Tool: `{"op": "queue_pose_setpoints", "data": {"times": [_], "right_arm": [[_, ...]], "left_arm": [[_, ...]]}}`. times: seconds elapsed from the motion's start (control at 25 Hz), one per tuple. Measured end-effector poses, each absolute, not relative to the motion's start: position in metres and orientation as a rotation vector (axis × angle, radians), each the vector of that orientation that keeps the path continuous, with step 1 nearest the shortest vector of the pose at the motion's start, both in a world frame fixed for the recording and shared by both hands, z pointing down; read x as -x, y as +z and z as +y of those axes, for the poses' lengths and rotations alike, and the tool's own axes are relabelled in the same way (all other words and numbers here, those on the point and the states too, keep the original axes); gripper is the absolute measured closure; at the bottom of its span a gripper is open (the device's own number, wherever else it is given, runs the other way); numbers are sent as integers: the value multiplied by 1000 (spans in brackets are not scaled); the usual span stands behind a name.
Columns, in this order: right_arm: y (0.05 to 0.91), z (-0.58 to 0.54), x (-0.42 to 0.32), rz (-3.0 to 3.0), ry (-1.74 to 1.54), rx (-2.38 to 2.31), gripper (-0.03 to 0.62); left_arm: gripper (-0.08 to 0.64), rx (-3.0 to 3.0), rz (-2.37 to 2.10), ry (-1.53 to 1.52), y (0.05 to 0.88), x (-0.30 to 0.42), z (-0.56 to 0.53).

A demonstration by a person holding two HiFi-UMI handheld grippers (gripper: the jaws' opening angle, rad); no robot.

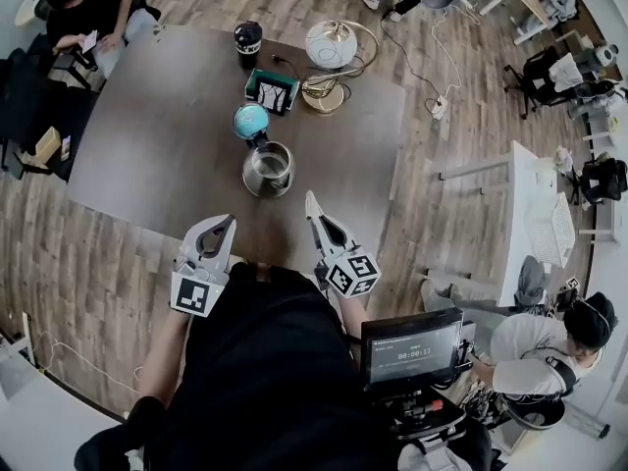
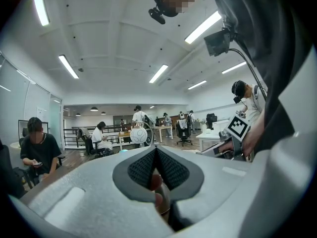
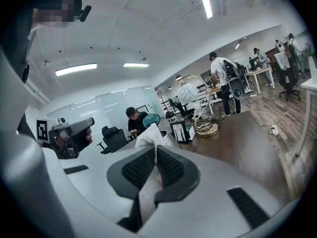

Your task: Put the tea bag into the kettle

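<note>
The tea bag [image 3: 147,137] is pinched in the right claw [image 3: 155,150], whose dark ribbed pads are closed flat against it so that its white paper sticks up past the tips. In the head view that claw [image 1: 314,209] hangs over the near edge of the counter [image 1: 147,145], pointing towards the kettle [image 1: 268,170] and stopping short of it, so the bag is in the air and outside the kettle. The kettle is a round glass one with its mouth open, standing near the middle of the counter, a little towards the near edge. A round teal lid [image 1: 250,119] sits just beyond it on the far side. Farther on, towards the far edge, a small teal box [image 1: 272,90] holds an upright card. To the right of the box is the gold base [image 1: 322,91] of a lamp with a pale globe [image 1: 332,45]. A black cup [image 1: 248,37] stands at the far edge. The left claw [image 1: 226,226] hovers beside the right one over the near edge, well apart from the kettle. Its own view shows the left claw [image 2: 155,150] with its pads pressed together and nothing gripped between them. A seated person in a dark top [image 1: 93,3] is at the far left corner.
</note>
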State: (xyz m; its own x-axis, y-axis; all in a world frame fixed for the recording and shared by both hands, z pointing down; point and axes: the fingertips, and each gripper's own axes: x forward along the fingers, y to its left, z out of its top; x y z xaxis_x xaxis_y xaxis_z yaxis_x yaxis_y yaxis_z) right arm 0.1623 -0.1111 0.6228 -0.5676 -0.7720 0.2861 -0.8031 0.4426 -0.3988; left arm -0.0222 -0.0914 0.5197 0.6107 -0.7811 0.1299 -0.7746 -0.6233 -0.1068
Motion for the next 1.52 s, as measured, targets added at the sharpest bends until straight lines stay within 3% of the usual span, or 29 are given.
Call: {"op": "queue_pose_setpoints", "data": {"times": [0.4, 1.52], "right_arm": [[622, -120, -162, -2631, 775, -1389, 571], [582, -97, -62, -2710, 681, -1387, 571]], "left_arm": [[575, 2731, 1382, -242, 515, 17, -98], [575, 2742, 1370, -159, 505, 101, -58]]}}
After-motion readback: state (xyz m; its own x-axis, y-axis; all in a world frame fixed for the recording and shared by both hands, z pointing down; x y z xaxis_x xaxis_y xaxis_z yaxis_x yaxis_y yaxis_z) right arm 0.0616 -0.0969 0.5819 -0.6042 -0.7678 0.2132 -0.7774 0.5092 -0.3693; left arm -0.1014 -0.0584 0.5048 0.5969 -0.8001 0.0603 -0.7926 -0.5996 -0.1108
